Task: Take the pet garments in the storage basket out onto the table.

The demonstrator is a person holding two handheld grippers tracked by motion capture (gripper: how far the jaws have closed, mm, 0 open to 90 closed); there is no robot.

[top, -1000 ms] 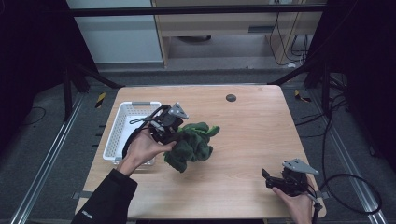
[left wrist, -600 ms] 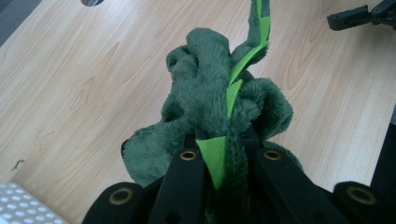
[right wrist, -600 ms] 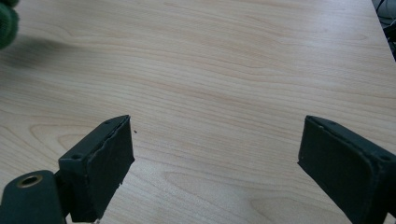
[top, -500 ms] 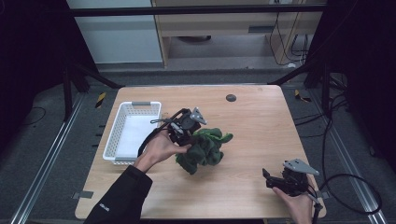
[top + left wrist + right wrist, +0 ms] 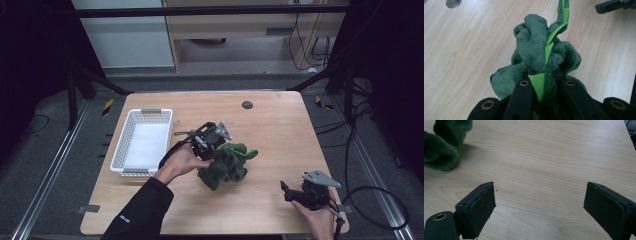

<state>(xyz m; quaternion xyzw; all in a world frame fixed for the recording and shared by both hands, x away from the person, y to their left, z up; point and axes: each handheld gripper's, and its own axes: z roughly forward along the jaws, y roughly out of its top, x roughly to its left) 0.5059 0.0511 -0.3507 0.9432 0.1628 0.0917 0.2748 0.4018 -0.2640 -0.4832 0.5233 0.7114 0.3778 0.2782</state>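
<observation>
Now my left gripper (image 5: 216, 148), clamped tight on the green plush toy (image 5: 227, 165), has carried it away from the white basket (image 5: 142, 141) toward the middle of the worktop (image 5: 280, 130), where it touches down. My right gripper (image 5: 292, 192) waits wide open near the front edge, so I judge a handover or a set-down comes next.

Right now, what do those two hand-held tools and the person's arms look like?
Both are black two-jaw grippers, the left gripper and the right gripper, each topped by a grey three-cornered plate and trailing a black cable. The left arm wears a black sleeve with small white lettering.
</observation>
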